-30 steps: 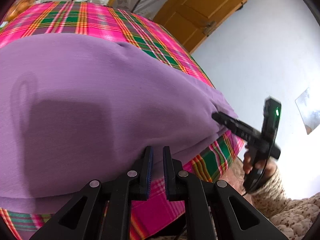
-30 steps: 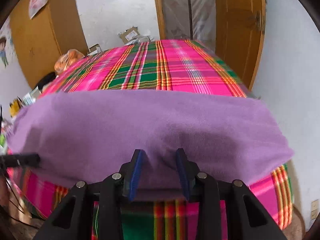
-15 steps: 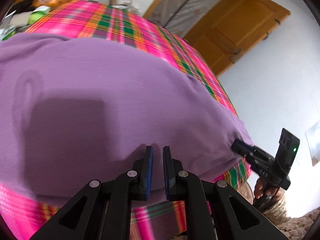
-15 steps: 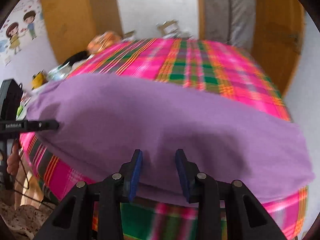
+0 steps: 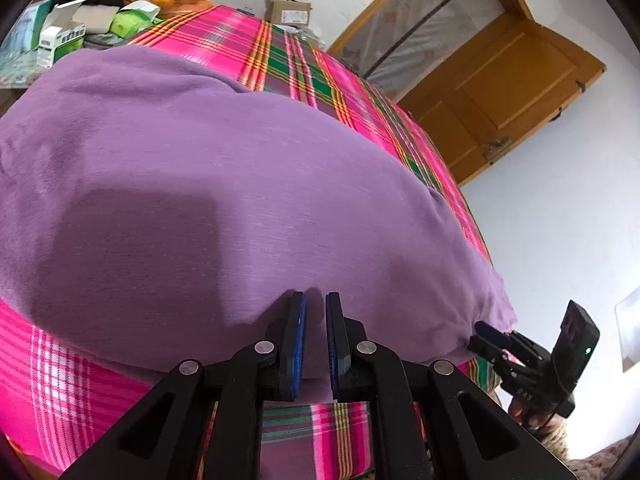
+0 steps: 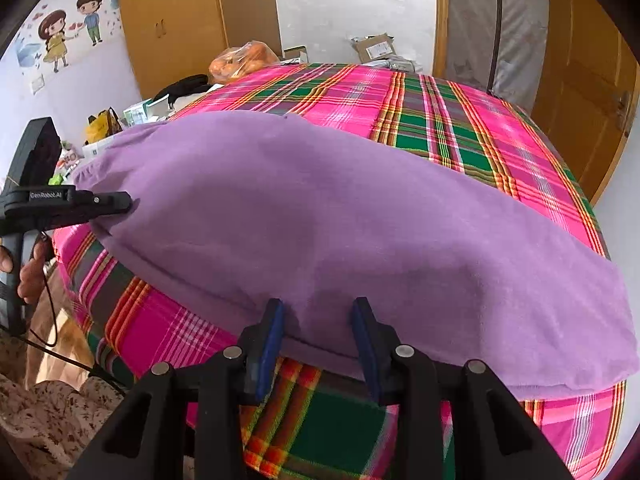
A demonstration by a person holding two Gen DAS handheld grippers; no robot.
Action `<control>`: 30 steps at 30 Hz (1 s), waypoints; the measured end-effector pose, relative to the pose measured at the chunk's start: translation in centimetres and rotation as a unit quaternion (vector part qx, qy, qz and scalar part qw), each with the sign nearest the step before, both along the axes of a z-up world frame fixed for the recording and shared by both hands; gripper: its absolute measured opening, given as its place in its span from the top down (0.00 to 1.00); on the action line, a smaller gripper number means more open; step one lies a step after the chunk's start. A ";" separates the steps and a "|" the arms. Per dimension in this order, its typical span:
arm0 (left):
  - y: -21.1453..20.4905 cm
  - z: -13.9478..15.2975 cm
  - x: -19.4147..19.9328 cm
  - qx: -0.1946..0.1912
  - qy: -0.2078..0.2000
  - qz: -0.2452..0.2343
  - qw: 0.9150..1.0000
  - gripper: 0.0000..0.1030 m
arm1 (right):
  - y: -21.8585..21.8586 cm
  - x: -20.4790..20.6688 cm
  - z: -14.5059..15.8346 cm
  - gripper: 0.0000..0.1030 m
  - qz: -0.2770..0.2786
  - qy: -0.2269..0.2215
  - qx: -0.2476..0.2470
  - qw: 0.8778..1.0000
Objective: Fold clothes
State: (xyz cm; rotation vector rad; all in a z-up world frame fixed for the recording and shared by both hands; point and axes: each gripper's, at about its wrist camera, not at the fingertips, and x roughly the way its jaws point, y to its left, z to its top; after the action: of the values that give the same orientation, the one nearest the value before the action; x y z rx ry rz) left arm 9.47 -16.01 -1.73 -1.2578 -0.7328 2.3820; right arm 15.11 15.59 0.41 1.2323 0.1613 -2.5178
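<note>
A person's left claw [image 5: 316, 312], its blue-padded fingers [image 5: 298, 344] drawn nearly together with only a narrow gap between them, sits at the near hem of a purple garment [image 5: 240, 184]; whether cloth is caught in that gap cannot be told from the left wrist view. From the right wrist camera, the right claw [image 6: 318, 312] stands spread, its two blue pads [image 6: 270, 334] apart on either side of the garment's near edge, with the fabric lying between them and not squeezed.

The purple garment [image 6: 340, 220] lies spread flat across the near half of a worktop covered in a pink, green and orange plaid cloth [image 6: 440, 120], its front edge draping just over the near rim. In the right wrist view the left claw [image 6: 120, 202] meets the garment's left end, held by a hand [image 6: 30, 276] low at the picture's edge. In the left wrist view the right claw [image 5: 486, 330] reaches the garment's right corner, a green light glowing on its black body.

Beyond the garment the plaid cloth [image 5: 304, 68] runs bare to the far side. Behind it sit small cartons [image 5: 60, 32], a bag of oranges [image 6: 244, 60] and a cardboard box [image 6: 376, 48]. Wooden doors [image 6: 580, 92] and a cartoon wall sticker [image 6: 68, 36] close the room.
</note>
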 end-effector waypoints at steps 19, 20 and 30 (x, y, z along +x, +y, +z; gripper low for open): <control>-2.5 -0.1 1.0 0.003 0.001 0.032 0.999 0.91 | -2.3 -0.2 -0.1 0.74 0.016 0.024 0.019 0.999; -2.6 -0.1 1.0 0.002 0.001 0.033 0.999 0.91 | -2.4 -0.3 -0.2 0.81 0.014 0.027 0.021 0.999; -4.9 0.3 1.3 -0.023 -0.004 0.076 0.997 0.91 | -1.5 0.8 0.9 0.98 0.059 0.001 -0.022 0.998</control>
State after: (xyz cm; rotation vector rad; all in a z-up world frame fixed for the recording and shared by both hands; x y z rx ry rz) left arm 10.72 -20.90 -1.43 -1.2708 -0.8080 2.5296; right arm 15.91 14.10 1.28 1.1691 0.1719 -2.4086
